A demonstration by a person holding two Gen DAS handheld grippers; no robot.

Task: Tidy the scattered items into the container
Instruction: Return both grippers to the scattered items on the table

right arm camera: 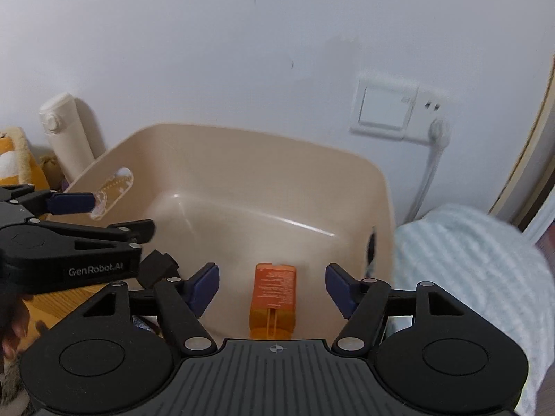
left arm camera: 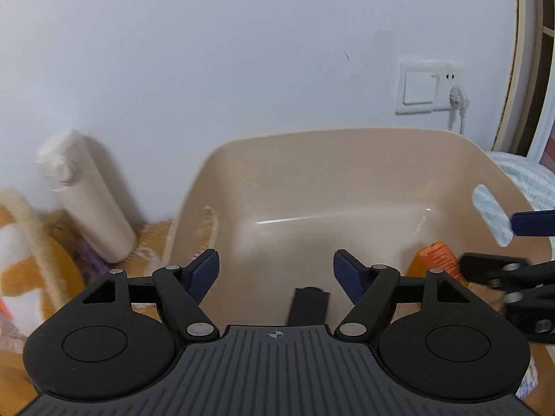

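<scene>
A beige plastic tub (left arm camera: pixel 347 173) stands against the wall; it also shows in the right wrist view (right arm camera: pixel 263 159). An orange bottle (right arm camera: pixel 274 300) lies inside it near the front, seen in the left wrist view (left arm camera: pixel 438 258) at the right. A black object (left arm camera: pixel 308 306) lies in the tub's front, just below my left gripper (left arm camera: pixel 276 275), which is open and empty; the black object also shows in the right wrist view (right arm camera: pixel 158 267). My right gripper (right arm camera: pixel 272 289) is open and empty above the orange bottle.
A cream flask (left arm camera: pixel 86 197) stands left of the tub by the wall. An orange and white plush item (left arm camera: pixel 20 256) lies at far left. A pale blue striped cloth (right arm camera: pixel 468 270) lies right of the tub. A wall socket with a plug (right arm camera: pixel 392 111) is behind.
</scene>
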